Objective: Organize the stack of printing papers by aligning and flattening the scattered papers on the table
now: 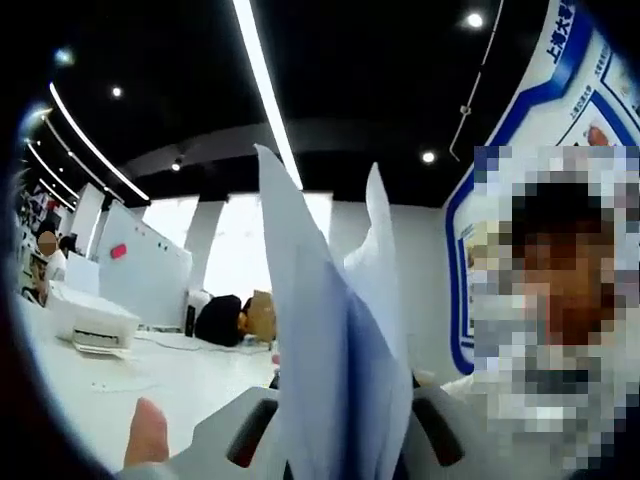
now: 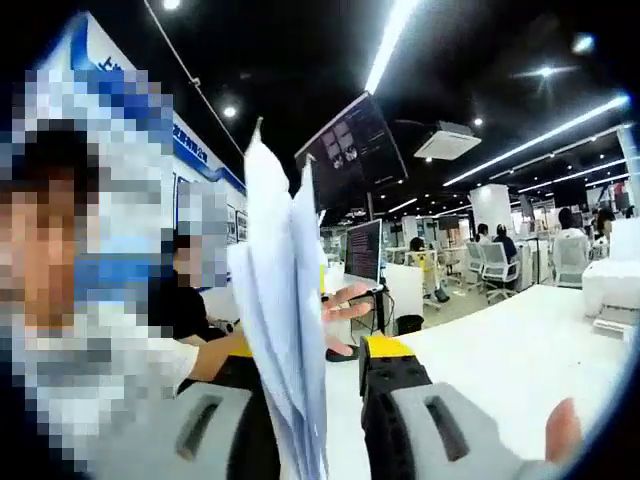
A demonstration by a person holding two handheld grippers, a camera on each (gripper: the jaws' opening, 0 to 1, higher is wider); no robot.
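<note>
A stack of white printing papers (image 1: pixel 335 330) stands upright and edge-on, lifted above the white table (image 1: pixel 180 380). My left gripper (image 1: pixel 345 405) is shut on it, with the sheets filling the gap between its grey jaws and fanning apart at the top. In the right gripper view the same papers (image 2: pixel 285 320) rise between the jaws of my right gripper (image 2: pixel 312 385), pressed against the left jaw, with a narrow gap to the black and yellow right jaw. The sheets are uneven at their top edges.
The white table (image 2: pixel 500 370) stretches out on both sides. A white printer (image 1: pixel 92 320) sits at one end. A seated person reaches a hand (image 2: pixel 345 300) toward the papers. Monitors (image 2: pixel 363 250), chairs and other people stand further back. My fingertips (image 1: pixel 148 435) show beside the jaws.
</note>
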